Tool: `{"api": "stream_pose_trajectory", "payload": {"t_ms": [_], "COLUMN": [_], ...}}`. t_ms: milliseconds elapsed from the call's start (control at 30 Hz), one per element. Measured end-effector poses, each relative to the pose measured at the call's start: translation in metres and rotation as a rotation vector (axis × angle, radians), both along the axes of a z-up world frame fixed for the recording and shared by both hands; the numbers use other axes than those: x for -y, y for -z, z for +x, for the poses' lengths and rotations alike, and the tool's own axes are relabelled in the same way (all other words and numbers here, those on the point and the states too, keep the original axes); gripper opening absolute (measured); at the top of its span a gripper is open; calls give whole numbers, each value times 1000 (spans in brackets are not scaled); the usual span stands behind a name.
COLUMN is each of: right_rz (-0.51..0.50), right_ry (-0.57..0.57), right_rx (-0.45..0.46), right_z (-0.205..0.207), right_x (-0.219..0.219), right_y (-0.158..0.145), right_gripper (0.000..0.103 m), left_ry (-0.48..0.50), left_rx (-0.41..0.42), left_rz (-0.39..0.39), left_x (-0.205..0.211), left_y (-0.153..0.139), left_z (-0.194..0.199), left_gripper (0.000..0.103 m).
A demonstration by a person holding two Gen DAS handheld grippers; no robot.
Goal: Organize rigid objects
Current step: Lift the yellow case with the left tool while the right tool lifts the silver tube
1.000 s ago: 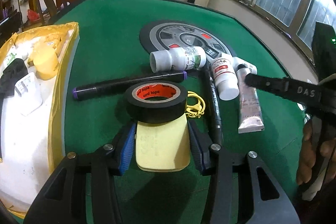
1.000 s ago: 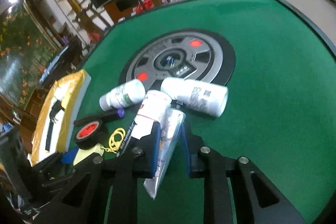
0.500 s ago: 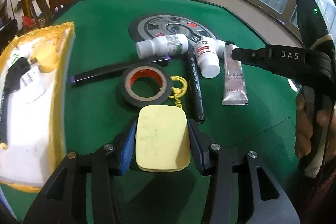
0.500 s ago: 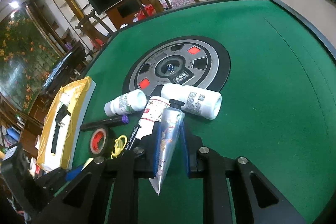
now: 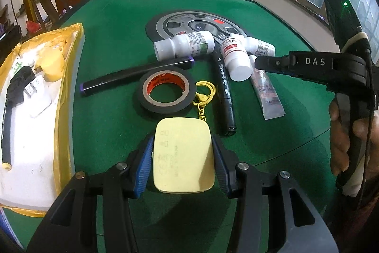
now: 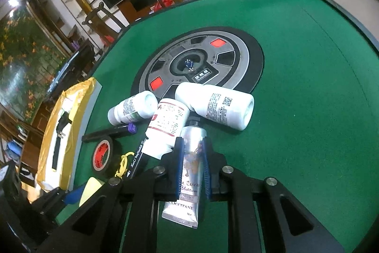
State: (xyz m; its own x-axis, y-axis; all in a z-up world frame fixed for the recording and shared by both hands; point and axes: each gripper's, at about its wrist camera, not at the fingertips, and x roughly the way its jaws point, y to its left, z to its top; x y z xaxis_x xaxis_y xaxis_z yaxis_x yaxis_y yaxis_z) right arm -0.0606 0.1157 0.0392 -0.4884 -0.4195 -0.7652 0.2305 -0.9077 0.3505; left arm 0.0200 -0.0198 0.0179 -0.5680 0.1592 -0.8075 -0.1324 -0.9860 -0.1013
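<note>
Now: bottles [image 5: 187, 45] 3 | markers [image 5: 135, 76] 2 | left gripper [image 5: 182, 153] clamps yellow case [image 5: 183, 155] | right gripper [image 6: 192, 165] clamps tube [image 6: 189, 172]

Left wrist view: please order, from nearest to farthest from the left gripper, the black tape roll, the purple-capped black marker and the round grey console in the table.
1. Black tape roll, just ahead of the left gripper.
2. Purple-capped black marker, behind the roll, lying crosswise.
3. Round grey console, farthest, mid-table.

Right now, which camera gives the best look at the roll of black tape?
The left wrist view: the black tape roll lies near the middle, seen from above, its orange core and whole ring clear. In the right wrist view the roll is small, at the left edge and seen at a slant.
</note>
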Motion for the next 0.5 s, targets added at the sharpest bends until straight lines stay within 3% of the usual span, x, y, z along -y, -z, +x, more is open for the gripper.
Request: {"api": "stream_pose_trajectory", "payload": {"t_ms": [367, 500], "right_rz": [203, 179], "right_ry": [-51, -32], "right_rx": [-97, -85], "right_z": [12, 14], "right_x": [28, 22], "right_y": [2, 0], "right_gripper": [23, 22], "left_ry": [1, -5], "left_rx": [0, -5], "left_rz": [3, 31], "left_x": [-1, 4], "left_y": [0, -1], "left_z": [2, 3], "left_gripper": [45, 45]}}
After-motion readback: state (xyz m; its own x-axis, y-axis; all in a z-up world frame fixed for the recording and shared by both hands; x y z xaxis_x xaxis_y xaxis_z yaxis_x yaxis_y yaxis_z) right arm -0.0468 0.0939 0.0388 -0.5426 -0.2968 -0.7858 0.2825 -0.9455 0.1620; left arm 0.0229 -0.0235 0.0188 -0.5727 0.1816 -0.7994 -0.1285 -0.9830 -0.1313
